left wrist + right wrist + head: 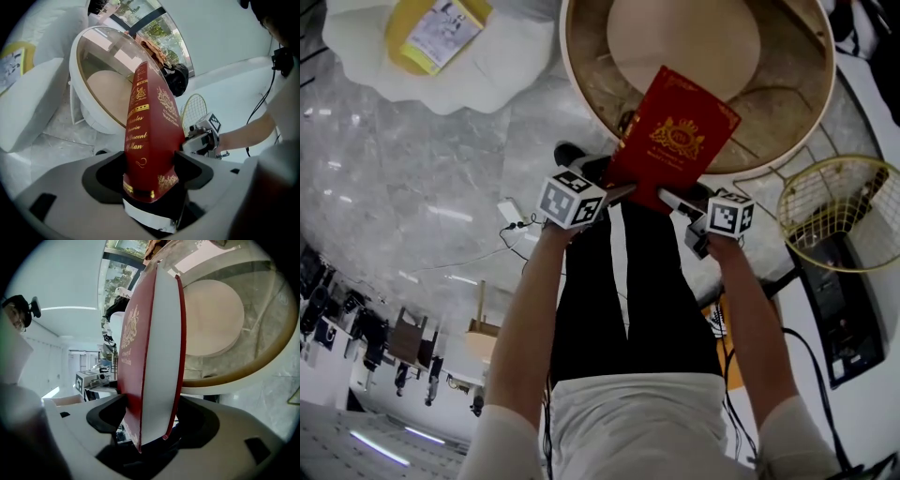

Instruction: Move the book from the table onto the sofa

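head view shows the book closed, red, with a gold crest

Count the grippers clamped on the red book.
2. The left gripper clamps the red book at its spine-side lower corner; the right gripper clamps the page-edge corner. Neither is hidden.

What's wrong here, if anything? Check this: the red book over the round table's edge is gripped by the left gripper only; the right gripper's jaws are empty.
One thing is wrong: the right gripper is not empty. The right gripper view shows its jaws closed on the red book too. The rest stands: the left gripper grips it, over the round table's edge.
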